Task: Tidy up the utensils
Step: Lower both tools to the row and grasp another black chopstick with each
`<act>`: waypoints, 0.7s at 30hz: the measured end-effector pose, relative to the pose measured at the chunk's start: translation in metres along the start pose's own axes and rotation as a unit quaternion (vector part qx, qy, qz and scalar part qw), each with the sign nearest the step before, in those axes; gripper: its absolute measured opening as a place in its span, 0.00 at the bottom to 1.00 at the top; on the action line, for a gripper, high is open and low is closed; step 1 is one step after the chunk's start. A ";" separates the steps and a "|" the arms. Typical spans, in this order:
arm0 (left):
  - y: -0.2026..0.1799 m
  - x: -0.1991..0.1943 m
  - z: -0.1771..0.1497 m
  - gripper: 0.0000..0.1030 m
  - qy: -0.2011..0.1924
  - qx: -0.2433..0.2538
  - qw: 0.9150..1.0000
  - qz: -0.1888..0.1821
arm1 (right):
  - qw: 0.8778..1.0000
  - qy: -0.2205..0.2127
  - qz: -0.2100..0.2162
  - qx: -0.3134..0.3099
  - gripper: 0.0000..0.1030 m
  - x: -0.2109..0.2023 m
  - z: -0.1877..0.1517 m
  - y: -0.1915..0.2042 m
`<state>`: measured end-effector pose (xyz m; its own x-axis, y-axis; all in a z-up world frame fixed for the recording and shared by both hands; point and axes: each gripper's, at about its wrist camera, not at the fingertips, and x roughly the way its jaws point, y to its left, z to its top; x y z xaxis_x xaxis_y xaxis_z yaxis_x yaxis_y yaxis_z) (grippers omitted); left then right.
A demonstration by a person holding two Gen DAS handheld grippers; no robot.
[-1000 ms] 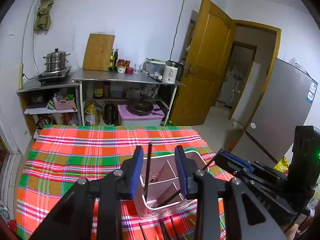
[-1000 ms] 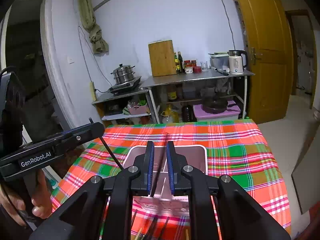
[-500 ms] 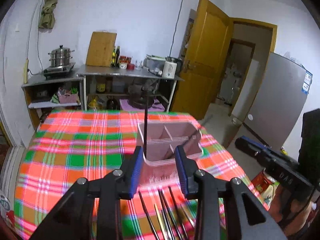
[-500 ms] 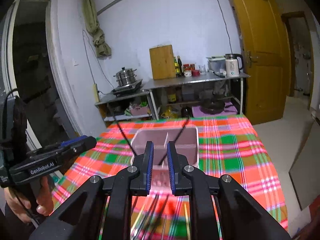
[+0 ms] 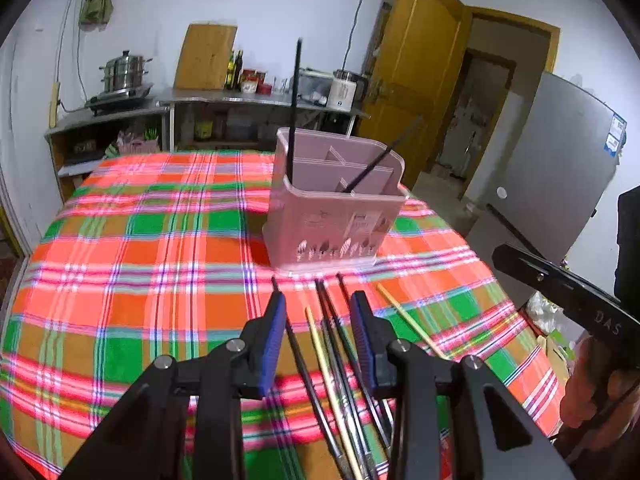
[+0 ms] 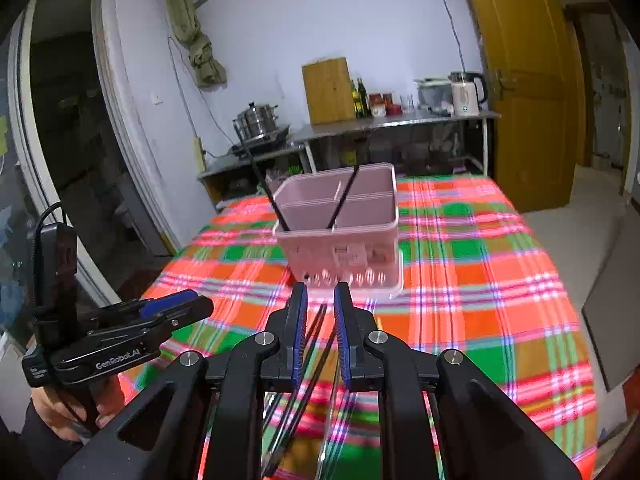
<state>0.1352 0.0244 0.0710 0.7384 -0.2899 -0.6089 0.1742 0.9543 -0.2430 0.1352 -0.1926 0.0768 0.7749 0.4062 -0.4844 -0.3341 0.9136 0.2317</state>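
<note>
Having pulled back from the pink holder [image 5: 336, 216], both the left tool [image 5: 319, 330] and right tool [image 6: 321, 326] now hover released over loose chopsticks [image 5: 332, 344], two sticks left inside.

- pale bluish-white walls [image 5: 280, 4] enclose the room, lit evenly.
- a metal counter [image 5: 260, 100] stands against the back wall, with a wooden cutting board [image 5: 206, 56] leaning upright on it.
- bottles [image 6: 360, 96] and a white electric kettle [image 6: 466, 92] sit on the counter.
- a steel steamer pot [image 5: 124, 72] rests on a lower shelf unit [image 5: 104, 136] left of the counter.
- a green cloth [image 6: 196, 36] hangs high on the wall.
- a yellow-brown wooden door [image 5: 412, 68] stands open to a dim passage.
- a grey fridge [image 5: 552, 152] stands at the right.
- a dark arched doorway [image 6: 68, 128] opens on the left.
- a plaid tablecloth [image 5: 140, 240] of red, green and orange covers the table.
</note>
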 end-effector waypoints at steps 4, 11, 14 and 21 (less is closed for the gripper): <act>0.006 0.013 -0.009 0.34 0.018 -0.007 1.000 0.004 | 1.000 0.018 0.002 0.005 0.14 0.009 -0.013 -0.003; 0.016 0.044 -0.016 0.34 0.049 -0.019 0.998 0.015 | 0.999 0.050 0.003 0.009 0.13 0.037 -0.023 -0.007; 0.024 0.062 -0.017 0.33 0.066 -0.030 0.997 0.018 | 0.998 0.069 0.003 0.013 0.12 0.055 -0.027 -0.011; 0.033 0.097 -0.015 0.28 0.094 -0.038 0.995 0.025 | 0.993 0.114 -0.005 0.026 0.11 0.101 -0.036 -0.020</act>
<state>0.2030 0.0263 -0.0074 0.6086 -0.2573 -0.7506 0.0858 0.9617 -0.2601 0.2008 -0.1697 -0.0069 0.6342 0.3957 -0.6643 -0.2946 0.9180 0.2655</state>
